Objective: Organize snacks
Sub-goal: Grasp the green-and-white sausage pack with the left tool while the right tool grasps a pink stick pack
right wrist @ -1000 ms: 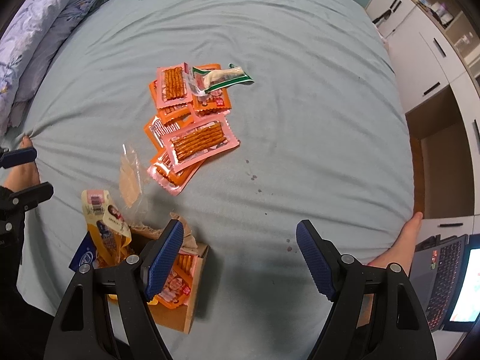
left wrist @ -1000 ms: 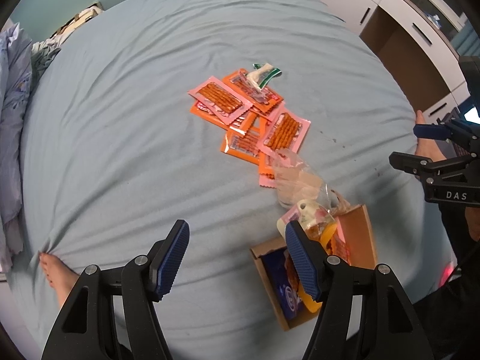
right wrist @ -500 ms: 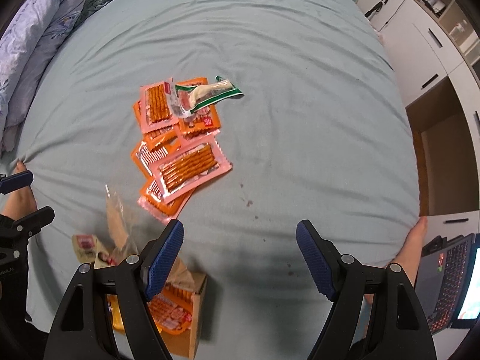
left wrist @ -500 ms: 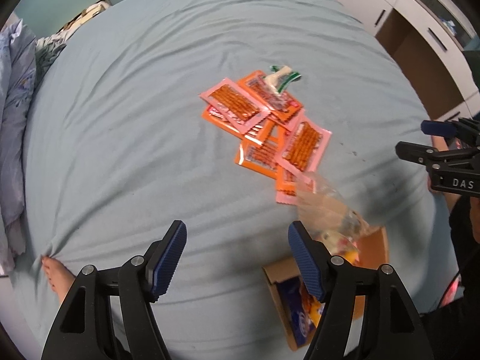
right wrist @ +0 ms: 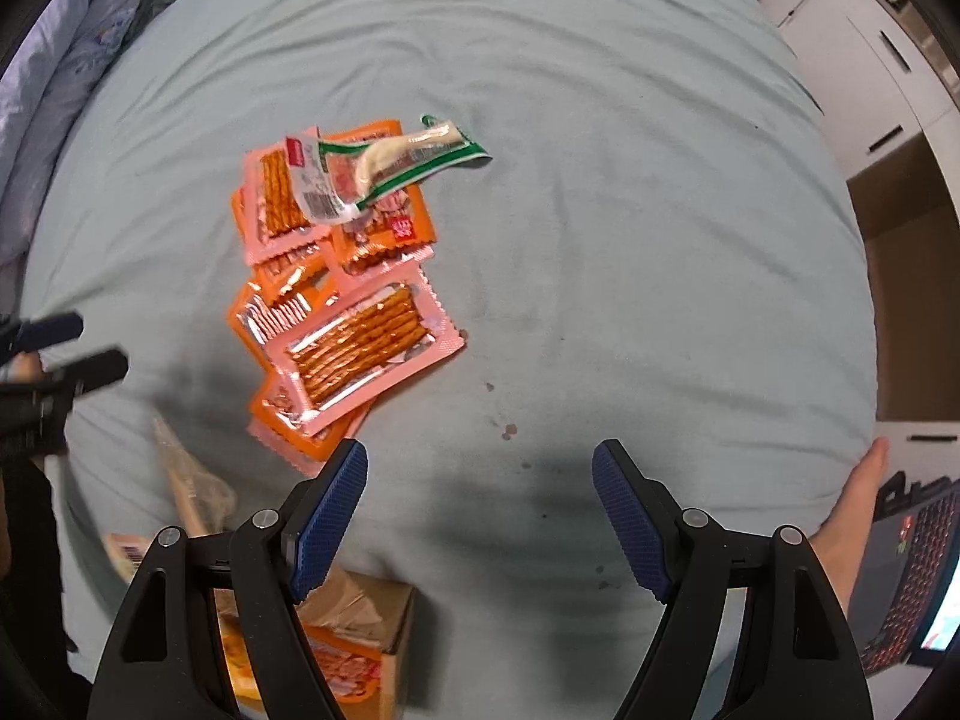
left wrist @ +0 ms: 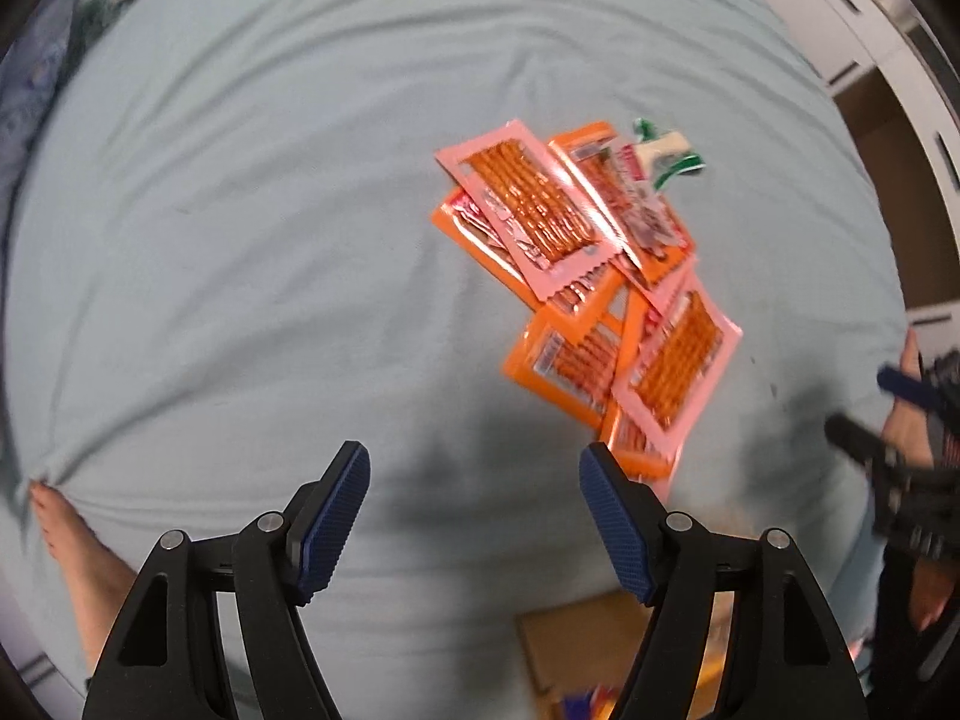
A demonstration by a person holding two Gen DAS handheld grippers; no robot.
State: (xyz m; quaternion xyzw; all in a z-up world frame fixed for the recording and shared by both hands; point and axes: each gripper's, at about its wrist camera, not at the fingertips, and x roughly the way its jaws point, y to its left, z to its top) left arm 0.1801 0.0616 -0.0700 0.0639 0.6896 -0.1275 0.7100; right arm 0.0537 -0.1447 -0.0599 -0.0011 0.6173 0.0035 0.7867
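Observation:
A heap of pink and orange snack packets (left wrist: 534, 210) lies on the pale blue bed sheet (left wrist: 240, 240), with a green-and-white packet (left wrist: 666, 159) on its far end. My left gripper (left wrist: 473, 462) hangs open above the sheet, just short of the heap's near end, nothing between its fingers. In the right wrist view the same heap (right wrist: 360, 354) and green-and-white packet (right wrist: 408, 159) lie ahead and left of my right gripper (right wrist: 480, 456), which is open and empty. A cardboard box (right wrist: 360, 612) with snacks inside sits under the right gripper's left finger.
A crumpled clear bag (right wrist: 192, 480) lies beside the box. The box's edge (left wrist: 576, 648) shows low in the left wrist view. Bare feet (left wrist: 78, 546) (right wrist: 852, 510) rest at the bed's edges. A laptop (right wrist: 912, 570) glows at the right; white cabinets (right wrist: 840, 48) stand behind; bedding (right wrist: 54, 60) is piled far left.
Both grippers have come lower and closer to the packet heap, which now looks larger. The box and clear bag have slid to the bottom of both views.

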